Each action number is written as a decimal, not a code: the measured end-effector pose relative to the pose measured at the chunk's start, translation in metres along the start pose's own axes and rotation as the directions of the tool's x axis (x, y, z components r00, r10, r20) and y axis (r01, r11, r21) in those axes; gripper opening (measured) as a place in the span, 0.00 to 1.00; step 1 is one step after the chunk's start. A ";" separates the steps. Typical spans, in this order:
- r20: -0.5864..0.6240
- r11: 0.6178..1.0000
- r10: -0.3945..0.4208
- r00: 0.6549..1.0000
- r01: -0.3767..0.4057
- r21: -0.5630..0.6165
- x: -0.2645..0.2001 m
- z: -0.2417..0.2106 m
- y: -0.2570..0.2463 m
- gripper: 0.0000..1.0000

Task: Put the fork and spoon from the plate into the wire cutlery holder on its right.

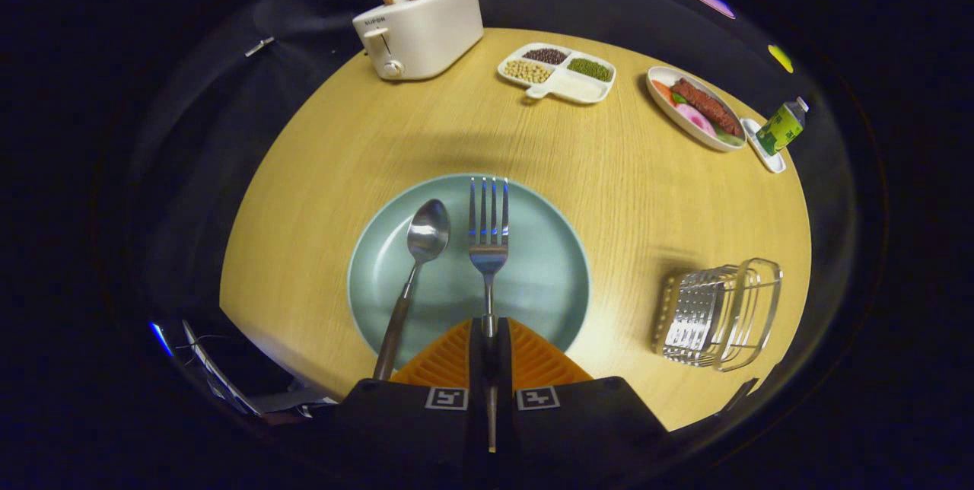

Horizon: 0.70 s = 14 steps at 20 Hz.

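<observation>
A pale green plate lies on the round wooden table just ahead of my fingers. My gripper is shut on the handle of a steel fork, whose tines point away from me over the plate. The fork's handle runs back between the two fingers. A steel spoon with a dark handle rests on the plate to the left of the fork, bowl away from me. The wire cutlery holder stands on the table to the right of the plate, apart from it.
Beyond the plate stand a white toaster with bread in it, a divided dish of beans, an oval dish of food and a small green bottle on a saucer. The table edge curves close on the left and right.
</observation>
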State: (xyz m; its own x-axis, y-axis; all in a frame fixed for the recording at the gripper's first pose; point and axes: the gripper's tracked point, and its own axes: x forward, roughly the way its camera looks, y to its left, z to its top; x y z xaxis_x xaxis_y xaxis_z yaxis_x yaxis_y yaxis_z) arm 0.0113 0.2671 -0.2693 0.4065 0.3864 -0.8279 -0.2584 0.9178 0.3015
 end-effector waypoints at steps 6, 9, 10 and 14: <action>-0.091 0.985 -0.067 0.994 0.051 -0.165 -0.095 0.001 -0.122 0.08; -0.241 0.955 -0.165 0.956 0.094 -0.280 -0.115 -0.010 -0.180 0.08; -0.311 0.953 -0.164 0.936 0.069 -0.295 -0.114 -0.017 -0.185 0.08; -0.543 0.930 -0.217 0.811 0.004 -0.367 -0.102 -0.049 -0.209 0.08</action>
State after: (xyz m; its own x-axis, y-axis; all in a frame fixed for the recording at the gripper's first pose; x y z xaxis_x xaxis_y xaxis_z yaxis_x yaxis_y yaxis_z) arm -0.0191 0.0308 -0.2710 -0.0897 0.0642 -0.9939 -0.5601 0.8219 0.1036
